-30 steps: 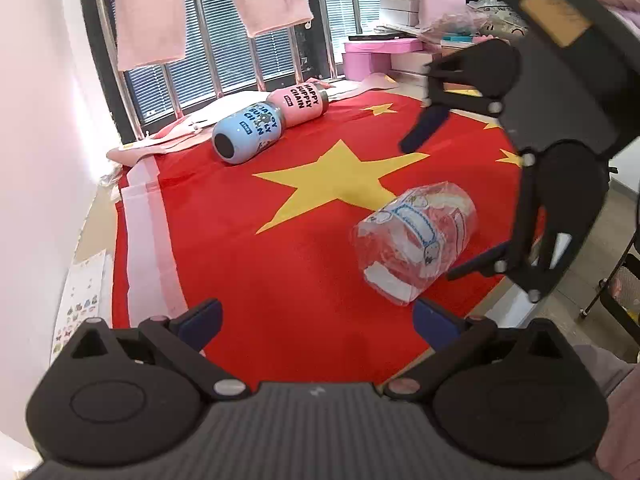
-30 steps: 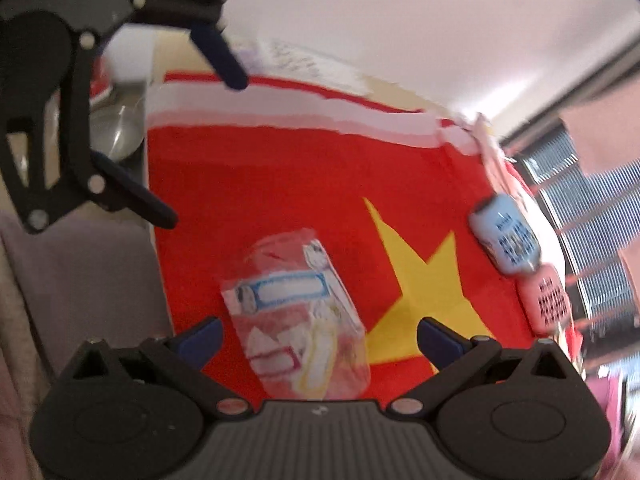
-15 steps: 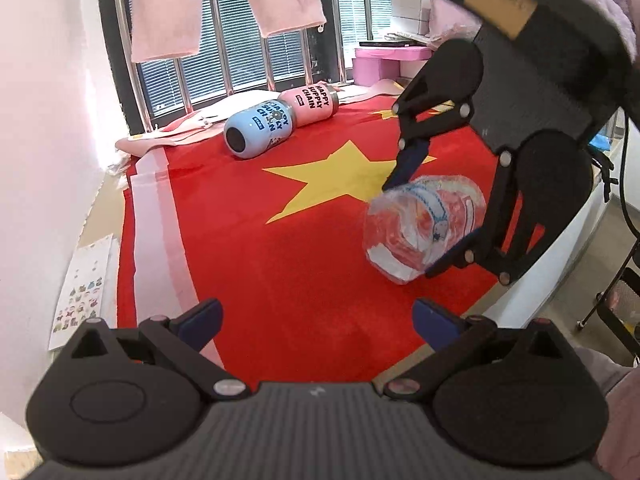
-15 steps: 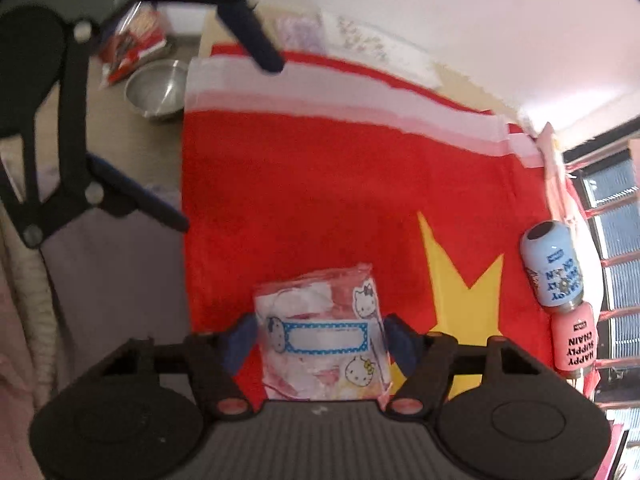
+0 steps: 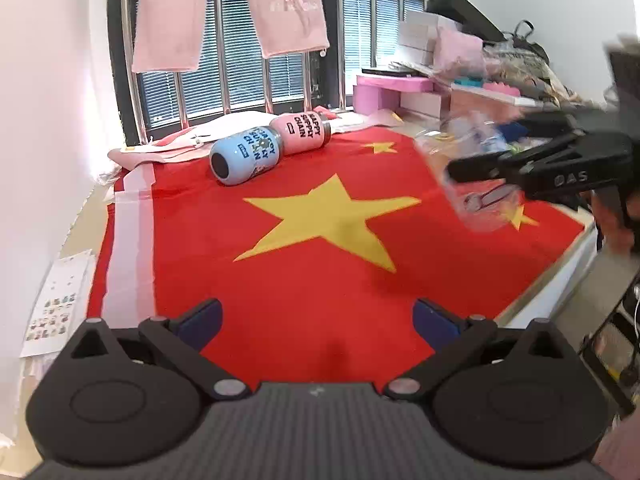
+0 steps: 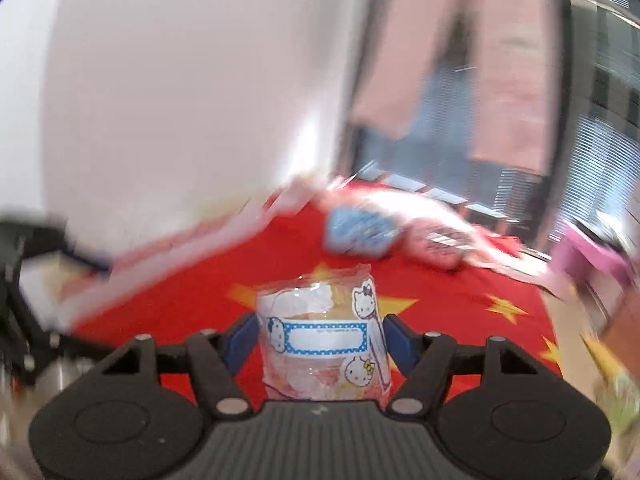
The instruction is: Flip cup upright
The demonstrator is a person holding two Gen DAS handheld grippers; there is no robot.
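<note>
— Holding, item one: the clear sticker-covered cup (image 6: 325,336), pinched across its body between my right gripper (image 6: 320,340) pads. Where did it sit half a second before?

— On its side on the red flag cloth (image 5: 320,280), my fingers only closing in on it. At this entry it was off the cloth, carried in the air over the far right edge, as the left wrist view showed it (image 5: 468,184), blurred and tilted.

— Orientation?

— Mid-turn, I judged. The right view was smeared by the swing, so I could not tell which end was the mouth. It was lifted and rotating but not yet set down, so the flip was under way, not done.

— Item two, the left gripper (image 5: 316,320)?

— Fingers spread wide, pinching nothing, hovering low over the near edge of the cloth, well apart from the cup.

— Remaining stock?

— Blue bottle (image 5: 244,156) and pink bottle (image 5: 302,132), lying touching end to end at the far side by the window bars (image 5: 224,80); unchanged.
</note>
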